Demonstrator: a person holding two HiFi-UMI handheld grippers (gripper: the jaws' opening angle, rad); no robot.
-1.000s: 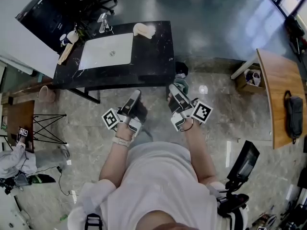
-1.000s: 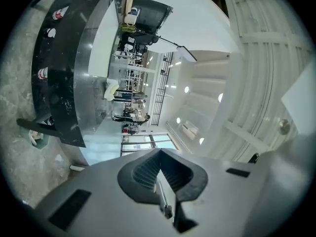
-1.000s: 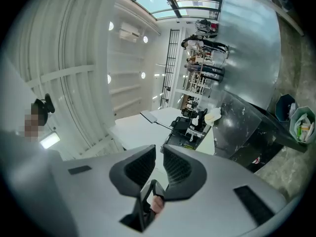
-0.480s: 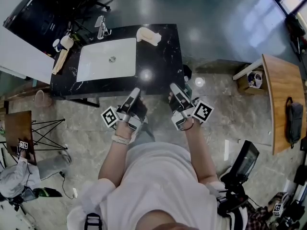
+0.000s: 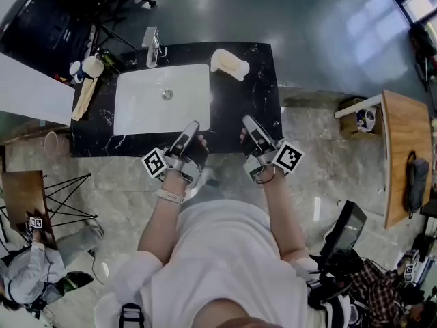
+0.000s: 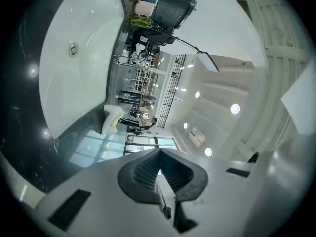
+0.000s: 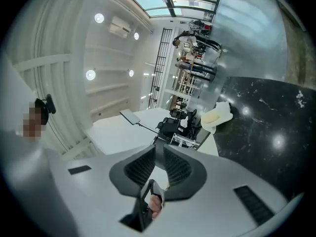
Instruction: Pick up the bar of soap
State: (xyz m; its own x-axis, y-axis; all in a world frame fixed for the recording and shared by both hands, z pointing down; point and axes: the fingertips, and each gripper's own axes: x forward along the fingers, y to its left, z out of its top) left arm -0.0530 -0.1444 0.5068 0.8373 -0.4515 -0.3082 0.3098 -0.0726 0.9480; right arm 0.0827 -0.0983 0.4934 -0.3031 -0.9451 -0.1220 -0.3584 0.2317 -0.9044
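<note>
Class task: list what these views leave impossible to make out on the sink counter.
1. Soap: too small in every view to separate the bar from what it lies on.
2. Things at the left end of the counter: head view, too small to name.
3. Basin: left gripper view, partly cut off by the picture's edge.

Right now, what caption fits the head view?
Left gripper and right gripper at a black counter, white sink and bar of soap beyond.

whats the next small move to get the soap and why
Probably reach the right gripper forward across the black counter toward the bar of soap: it lies at the far edge, right of the sink, while that gripper hangs shut and empty at the near edge.
</note>
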